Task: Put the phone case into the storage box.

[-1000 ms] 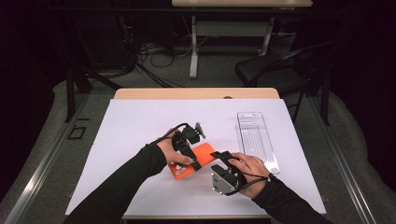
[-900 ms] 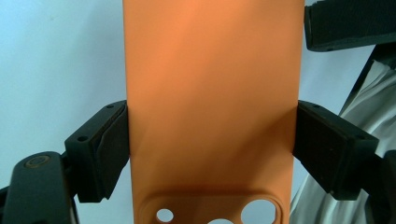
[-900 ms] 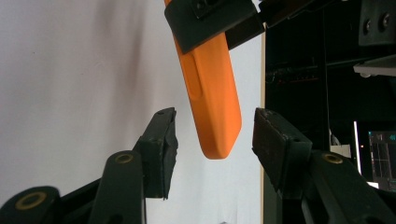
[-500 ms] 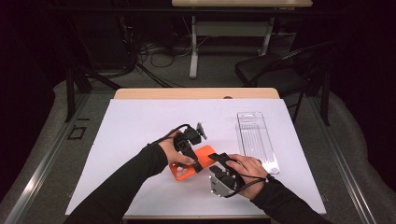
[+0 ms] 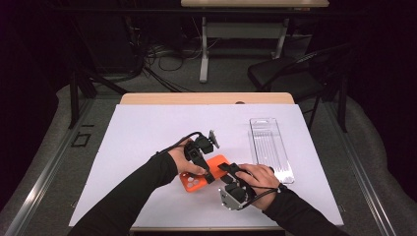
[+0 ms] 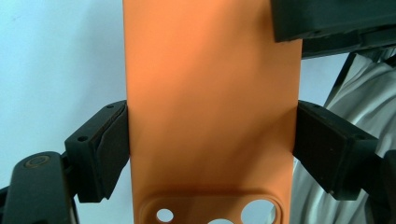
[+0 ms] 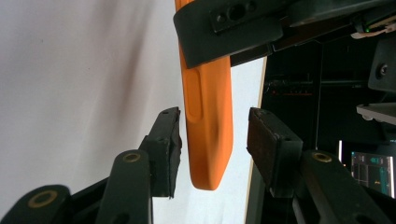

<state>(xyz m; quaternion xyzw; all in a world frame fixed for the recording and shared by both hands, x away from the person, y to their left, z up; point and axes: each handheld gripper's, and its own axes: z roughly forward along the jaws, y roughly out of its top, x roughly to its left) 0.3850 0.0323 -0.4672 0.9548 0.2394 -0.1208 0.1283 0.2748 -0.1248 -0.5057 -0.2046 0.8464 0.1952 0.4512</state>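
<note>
Left gripper point(image 6: 210, 154) clamped across the two long edges of the orange phone case point(image 6: 210, 93), smooth and matte, camera holes at its near end. Right gripper point(image 7: 212, 144) open, pads either side of the case's thin rounded end, not touching. Held above the white table point(image 5: 147, 137), left of the clear plastic tray point(image 5: 269, 147).

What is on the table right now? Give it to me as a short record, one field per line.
held item: orange phone case, camera cutouts at one end
left hand-held gripper: shut on the case's two long edges
right hand-held gripper: open, jaws either side of the case's end, gaps visible
other item: clear plastic tray, lying flat, to the right, apart from the case
surface: white table cover
</note>
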